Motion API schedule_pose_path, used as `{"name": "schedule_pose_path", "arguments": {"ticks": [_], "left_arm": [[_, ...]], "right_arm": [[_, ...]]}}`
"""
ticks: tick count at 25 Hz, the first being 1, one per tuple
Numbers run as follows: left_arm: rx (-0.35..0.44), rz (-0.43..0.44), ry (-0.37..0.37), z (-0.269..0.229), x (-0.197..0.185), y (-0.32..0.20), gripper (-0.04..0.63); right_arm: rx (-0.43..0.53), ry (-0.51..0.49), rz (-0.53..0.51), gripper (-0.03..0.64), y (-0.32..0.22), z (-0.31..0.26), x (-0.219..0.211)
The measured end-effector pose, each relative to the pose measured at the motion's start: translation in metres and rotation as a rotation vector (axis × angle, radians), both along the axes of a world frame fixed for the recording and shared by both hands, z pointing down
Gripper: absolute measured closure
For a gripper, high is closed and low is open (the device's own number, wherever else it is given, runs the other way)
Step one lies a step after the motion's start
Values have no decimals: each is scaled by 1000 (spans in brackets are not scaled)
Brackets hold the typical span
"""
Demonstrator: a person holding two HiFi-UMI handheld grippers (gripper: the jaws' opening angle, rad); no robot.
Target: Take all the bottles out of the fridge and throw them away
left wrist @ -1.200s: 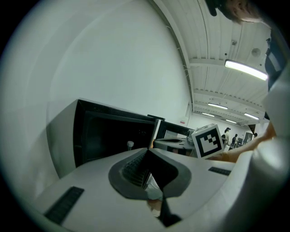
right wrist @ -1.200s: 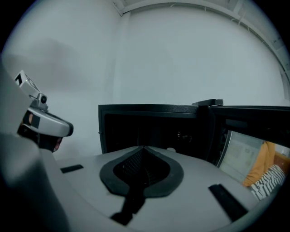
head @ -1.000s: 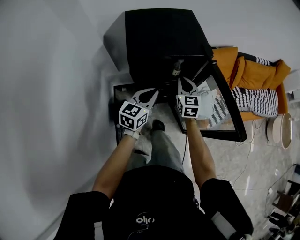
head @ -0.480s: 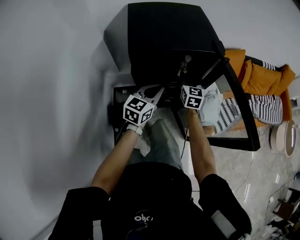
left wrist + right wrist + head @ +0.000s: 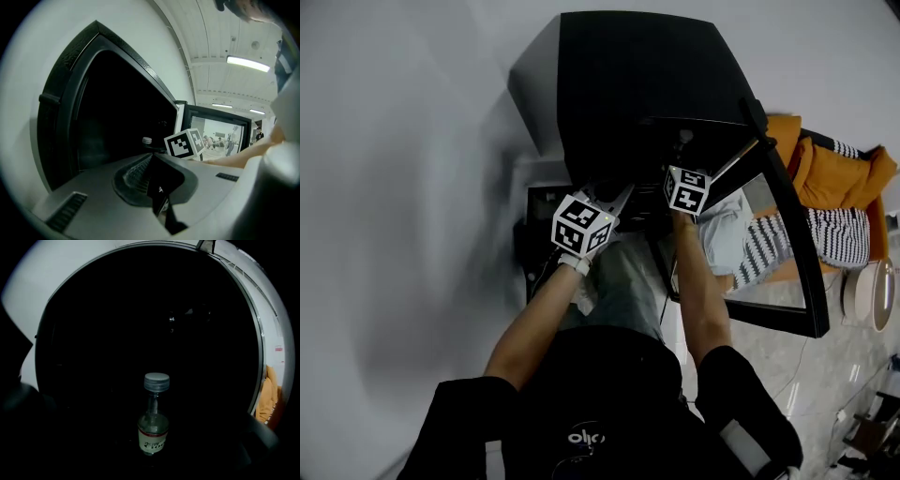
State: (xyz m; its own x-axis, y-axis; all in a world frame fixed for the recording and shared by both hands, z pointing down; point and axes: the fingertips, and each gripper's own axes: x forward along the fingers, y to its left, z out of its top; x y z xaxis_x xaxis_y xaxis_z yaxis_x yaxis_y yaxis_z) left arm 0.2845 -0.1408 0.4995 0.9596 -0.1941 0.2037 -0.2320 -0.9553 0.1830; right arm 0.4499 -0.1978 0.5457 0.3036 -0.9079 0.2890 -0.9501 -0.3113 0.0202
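The bottle [image 5: 153,420] stands upright, straight ahead of the right tongs [image 5: 680,161]. They have just been opening and grip nothing yet. The left tongs [image 5: 612,194] are apart and farther off.

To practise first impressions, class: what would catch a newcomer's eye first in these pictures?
A small clear bottle with a grey cap stands upright in the dark fridge. From above, the fridge is a big black box against the pale wall, its glass door swung open at the right.

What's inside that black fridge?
One small clear bottle with a grey cap, standing upright. The rest of the fridge inside is too dark to make out.
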Motion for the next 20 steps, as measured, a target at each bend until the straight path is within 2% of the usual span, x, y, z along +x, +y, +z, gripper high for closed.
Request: {"name": "schedule_pose_path", "arguments": {"ticks": [6, 13, 14, 15, 20], "left_arm": [[6, 0, 10, 10, 10, -12, 594], [-5, 1, 11, 18, 14, -15, 594], [-5, 0, 12, 18, 14, -15, 594], [-4, -1, 12, 18, 15, -16, 594], [-9, -16, 3, 11, 7, -14, 594]], "right_arm": [[35, 30, 16, 359, -17, 3, 11], [28, 40, 19, 360, -23, 9, 21], [28, 46, 17, 365, -24, 9, 21], [29, 49, 16, 406, -24, 8, 21], [35, 43, -11, 414, -18, 3, 9]]}}
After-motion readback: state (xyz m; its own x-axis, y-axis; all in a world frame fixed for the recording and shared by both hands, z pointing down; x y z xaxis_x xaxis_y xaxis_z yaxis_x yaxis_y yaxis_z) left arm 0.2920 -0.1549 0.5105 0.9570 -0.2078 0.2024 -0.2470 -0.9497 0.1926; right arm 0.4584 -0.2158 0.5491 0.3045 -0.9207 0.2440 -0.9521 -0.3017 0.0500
